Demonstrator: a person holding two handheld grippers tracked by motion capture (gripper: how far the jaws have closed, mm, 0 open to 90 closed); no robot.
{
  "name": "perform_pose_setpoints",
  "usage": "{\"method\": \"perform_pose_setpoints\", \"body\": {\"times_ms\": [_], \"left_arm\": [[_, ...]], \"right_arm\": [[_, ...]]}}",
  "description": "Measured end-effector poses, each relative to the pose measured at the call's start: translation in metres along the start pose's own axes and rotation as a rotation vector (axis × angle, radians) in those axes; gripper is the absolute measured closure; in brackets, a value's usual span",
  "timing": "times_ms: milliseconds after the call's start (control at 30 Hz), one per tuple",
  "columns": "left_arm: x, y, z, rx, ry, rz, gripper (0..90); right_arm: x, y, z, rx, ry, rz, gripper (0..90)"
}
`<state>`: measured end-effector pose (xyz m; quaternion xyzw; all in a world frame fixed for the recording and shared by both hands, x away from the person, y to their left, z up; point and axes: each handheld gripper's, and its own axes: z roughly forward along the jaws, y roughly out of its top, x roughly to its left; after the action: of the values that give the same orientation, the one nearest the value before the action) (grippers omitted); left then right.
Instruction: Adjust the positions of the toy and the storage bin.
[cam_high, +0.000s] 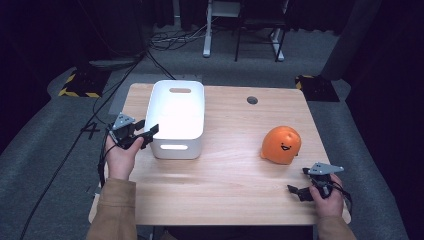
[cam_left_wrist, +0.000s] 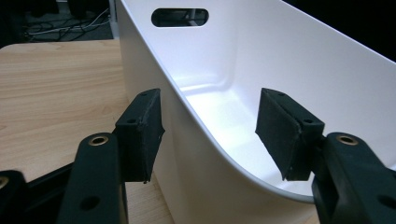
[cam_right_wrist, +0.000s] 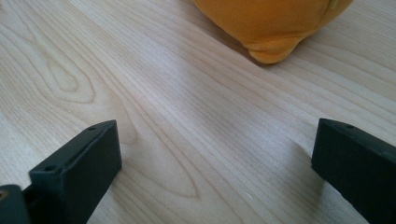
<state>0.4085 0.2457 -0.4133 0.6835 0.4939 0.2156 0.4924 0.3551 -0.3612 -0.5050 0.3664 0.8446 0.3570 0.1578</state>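
You're parking your left gripper (cam_high: 148, 134) right at the near left corner of the bin (cam_high: 178, 118), and its jaws are sitting wide apart, straddling the bin's left wall: in the left gripper view one pad (cam_left_wrist: 140, 133) is hanging outside the wall and the other pad (cam_left_wrist: 287, 133) is hanging over the inside, with neither one touching the plastic as far as I can tell. The bin itself is sitting upright on the table (cam_high: 225, 180), with a slot handle (cam_left_wrist: 180, 17) showing at the end far from your gripper. Off to the bin's right, well apart from it, the orange plush (cam_high: 281, 144) is resting on the wood with its little smiley face pointing toward you. Your right gripper (cam_high: 300, 182) is hovering low over the table on the near side of the plush, way off from the bin, and its jaws are also spread open with nothing but bare wood between them. In the right gripper view the plush (cam_right_wrist: 271, 28) is sitting just ahead of those open jaws, not touching them.
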Motion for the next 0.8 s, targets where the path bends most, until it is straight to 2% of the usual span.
{"method": "perform_pose_setpoints", "body": {"times_ms": [67, 433, 500, 800], "left_arm": [[-0.001, 0.0, 0.0, -0.001, -0.005, 0.007, 45.2], [-0.005, 0.0, -0.005, 0.007, -0.017, 0.051, 45.1], [-0.007, 0.0, -0.007, 0.02, -0.029, 0.06, 45.0], [-0.025, -0.003, -0.008, 0.033, -0.032, 0.09, 44.1]], "right_arm": [[0.0, 0.0, 0.0, -0.001, 0.001, -0.002, 1.8], [0.0, 0.0, 0.0, 0.0, 0.0, 0.0, 1.7], [0.0, 0.0, 0.0, -0.001, 0.0, -0.002, 1.7], [0.0, 0.0, 0.0, -0.001, 0.0, -0.002, 1.8]]}}
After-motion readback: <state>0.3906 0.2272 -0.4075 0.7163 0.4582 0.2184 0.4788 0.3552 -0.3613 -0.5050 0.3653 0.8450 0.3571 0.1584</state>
